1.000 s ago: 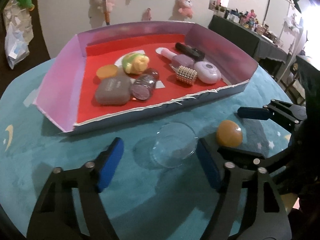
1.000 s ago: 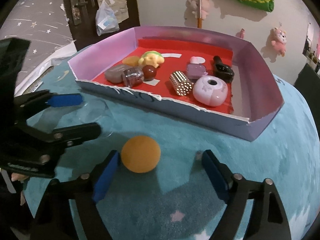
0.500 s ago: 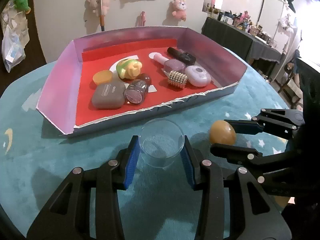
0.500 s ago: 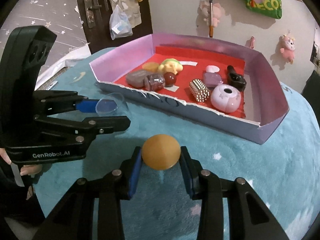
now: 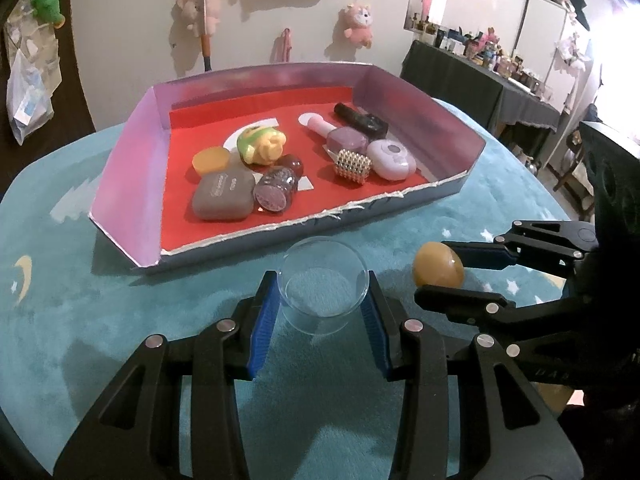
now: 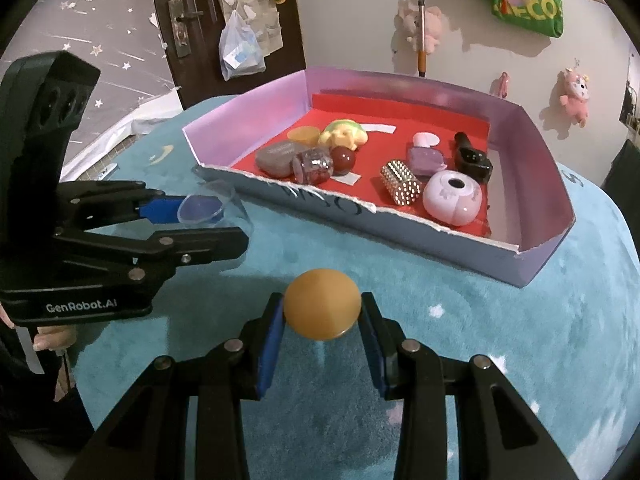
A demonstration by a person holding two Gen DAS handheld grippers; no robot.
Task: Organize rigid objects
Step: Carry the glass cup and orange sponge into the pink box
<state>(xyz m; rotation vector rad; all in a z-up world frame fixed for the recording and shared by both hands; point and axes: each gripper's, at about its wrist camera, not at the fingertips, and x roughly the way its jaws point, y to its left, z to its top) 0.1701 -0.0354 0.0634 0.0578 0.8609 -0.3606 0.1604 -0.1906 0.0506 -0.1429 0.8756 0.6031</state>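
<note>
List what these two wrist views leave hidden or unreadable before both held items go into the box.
- Left wrist view: the clear cup's base, hidden behind its own glassy wall.
- Right wrist view: the orange ball's underside, so lift off the teal cloth is unclear.
- Both views: the grey case's lettering, too small.
- Right wrist view: the box's outside lettering, partly torn.

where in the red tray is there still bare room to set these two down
The tray has bare red floor along the back wall behind the yellow-green toy, and a strip at the left wall beside the grey case. The middle and right are crowded, from the glitter jar to the white round gadget.
</note>
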